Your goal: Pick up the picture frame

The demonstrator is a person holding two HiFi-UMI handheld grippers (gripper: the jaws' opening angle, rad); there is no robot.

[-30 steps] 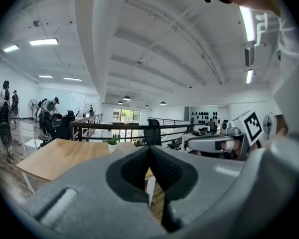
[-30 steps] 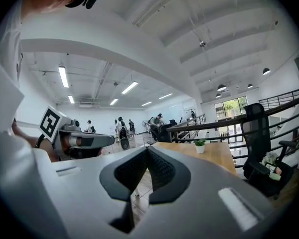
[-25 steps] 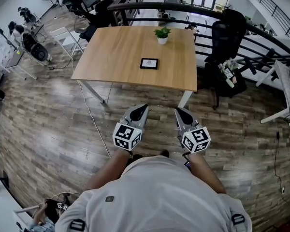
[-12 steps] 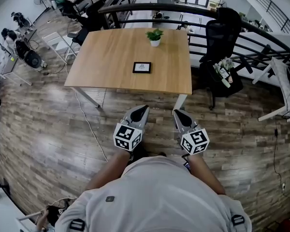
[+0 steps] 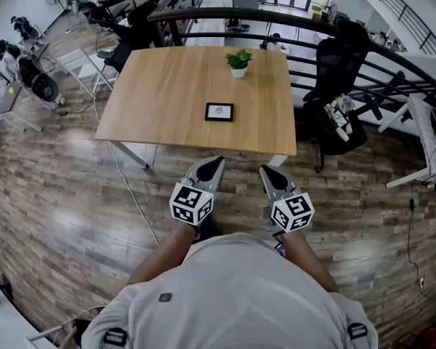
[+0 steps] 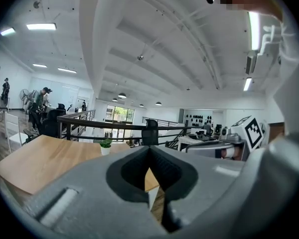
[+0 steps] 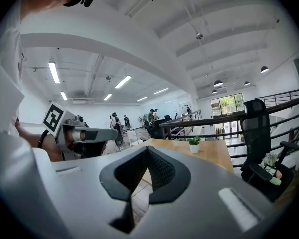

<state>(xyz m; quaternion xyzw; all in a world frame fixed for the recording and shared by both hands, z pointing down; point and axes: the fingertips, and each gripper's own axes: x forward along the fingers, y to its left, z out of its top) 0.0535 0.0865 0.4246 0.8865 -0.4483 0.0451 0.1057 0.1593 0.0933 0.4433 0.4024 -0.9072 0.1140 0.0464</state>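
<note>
Light-brown wooden table straight ahead, on a floor of grey-brown planks. Flat on the top, a little nearer the front edge than the back, a small black picture frame, untouched, with bare wood all round it. Well behind it, close to the far edge, a small potted plant in a white pot.

Left gripper and right gripper side by side in front of the person's white shirt, both aimed at the table. Tips just short of the front edge in the head view, well apart from the frame. Jaws of each pressed together at the tips, with nothing gripped. Through the dark hollow behind each pair of tips, only table edge and floor. Marker cube on the left one, another on the right.

Black railing curving behind the table. Black office chair off the right corner. Thin white cable trailing over the planks by the left table leg. People and desks far off at upper left, too small for detail.
</note>
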